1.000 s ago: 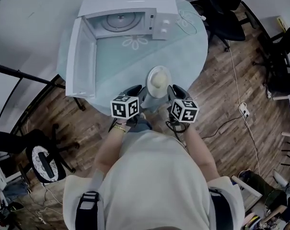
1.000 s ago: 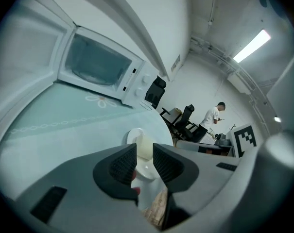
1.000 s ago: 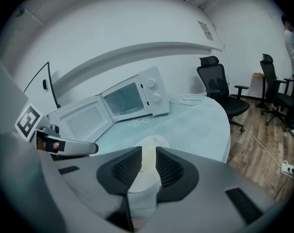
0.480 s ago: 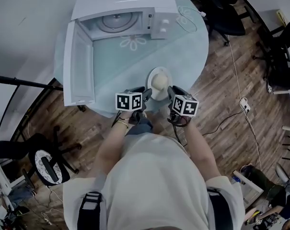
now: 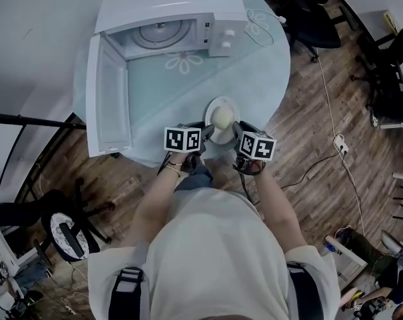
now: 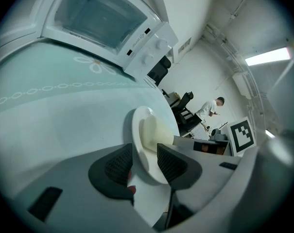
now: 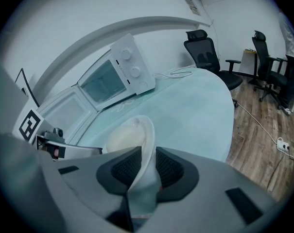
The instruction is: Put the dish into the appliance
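The dish (image 5: 221,117) is a white plate with a pale mound of food, lying near the front edge of the round glass table (image 5: 188,85). My left gripper (image 5: 204,133) is at its left rim. In the left gripper view the dish (image 6: 147,132) sits between the jaws of this gripper (image 6: 141,161), which have just been opening and stand apart from the rim. My right gripper (image 5: 237,129) is at the right rim. Its jaws (image 7: 143,166) have just been easing wider, though the pads still hug the dish (image 7: 132,135). The white microwave (image 5: 174,12) stands at the back, its door (image 5: 108,99) swung wide to the left.
A white cable (image 5: 261,25) lies on the table right of the microwave. Black office chairs (image 5: 314,19) stand beyond the table on the wooden floor. A stool (image 5: 68,229) is at the lower left. A person (image 6: 210,109) stands far off in the room.
Both grippers and the dish have sunk from above the table down to its surface near the front edge. The left jaws have spread apart from the rim.
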`<act>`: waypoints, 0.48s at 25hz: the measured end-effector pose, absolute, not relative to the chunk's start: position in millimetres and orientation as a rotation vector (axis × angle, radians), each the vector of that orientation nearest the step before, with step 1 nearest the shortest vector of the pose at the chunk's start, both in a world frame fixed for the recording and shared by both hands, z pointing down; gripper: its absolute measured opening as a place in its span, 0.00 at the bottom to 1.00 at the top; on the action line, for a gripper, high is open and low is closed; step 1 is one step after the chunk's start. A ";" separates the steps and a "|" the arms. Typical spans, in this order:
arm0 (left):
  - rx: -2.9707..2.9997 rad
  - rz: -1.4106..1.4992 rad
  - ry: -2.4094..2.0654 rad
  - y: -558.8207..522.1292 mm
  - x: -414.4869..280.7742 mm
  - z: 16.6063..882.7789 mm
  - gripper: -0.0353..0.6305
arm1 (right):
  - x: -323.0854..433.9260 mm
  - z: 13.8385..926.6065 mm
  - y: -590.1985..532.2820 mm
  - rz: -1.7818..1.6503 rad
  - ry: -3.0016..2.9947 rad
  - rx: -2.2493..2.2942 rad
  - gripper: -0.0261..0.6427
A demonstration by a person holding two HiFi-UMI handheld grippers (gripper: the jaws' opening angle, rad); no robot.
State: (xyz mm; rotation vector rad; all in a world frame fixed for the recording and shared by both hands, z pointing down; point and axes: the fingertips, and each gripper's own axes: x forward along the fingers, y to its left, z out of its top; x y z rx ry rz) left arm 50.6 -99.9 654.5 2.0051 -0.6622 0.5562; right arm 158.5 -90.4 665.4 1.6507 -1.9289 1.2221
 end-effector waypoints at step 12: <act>1.996 0.604 -0.712 -102.1 47.9 659.7 0.16 | 157.9 663.3 -93.0 1.207 -1.924 1.667 0.16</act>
